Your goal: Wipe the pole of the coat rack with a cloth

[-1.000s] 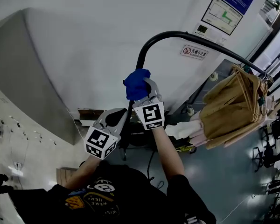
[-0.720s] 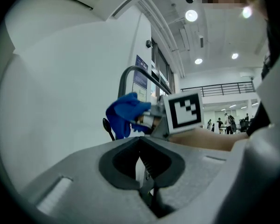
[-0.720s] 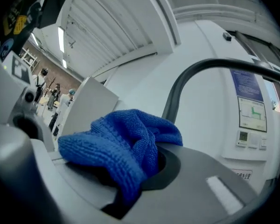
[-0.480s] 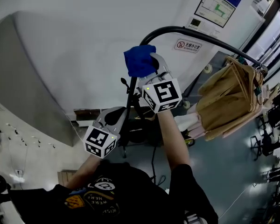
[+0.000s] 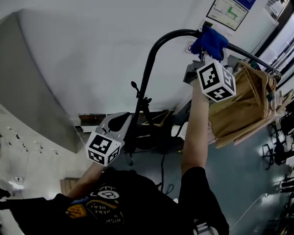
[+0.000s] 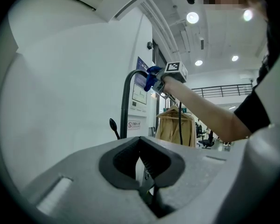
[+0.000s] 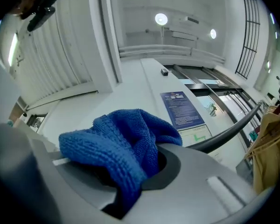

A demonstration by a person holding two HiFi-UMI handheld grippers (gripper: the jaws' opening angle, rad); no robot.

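The coat rack's black pole [image 5: 146,82] rises from the floor, bends at the top and runs right as a bar. My right gripper [image 5: 208,47] is raised to that bar just past the bend, shut on a blue cloth [image 5: 209,37] that lies against the pole. In the right gripper view the cloth [image 7: 123,146] bulges out of the jaws, with the pole [image 7: 228,129] right of it. My left gripper [image 5: 118,124] hangs low beside the pole's lower part, apart from it. Its jaws [image 6: 142,164] meet with nothing between them.
Tan coats on hangers [image 5: 242,106] hang from the bar just right of the cloth. A black knob [image 5: 134,86] sticks out left of the pole. The rack's dark base [image 5: 152,141] sits by the white wall. A poster [image 5: 229,10] hangs above.
My right gripper has carried the blue cloth up the pole and round the bend to the top bar, towards the right. The left gripper has stayed in place.
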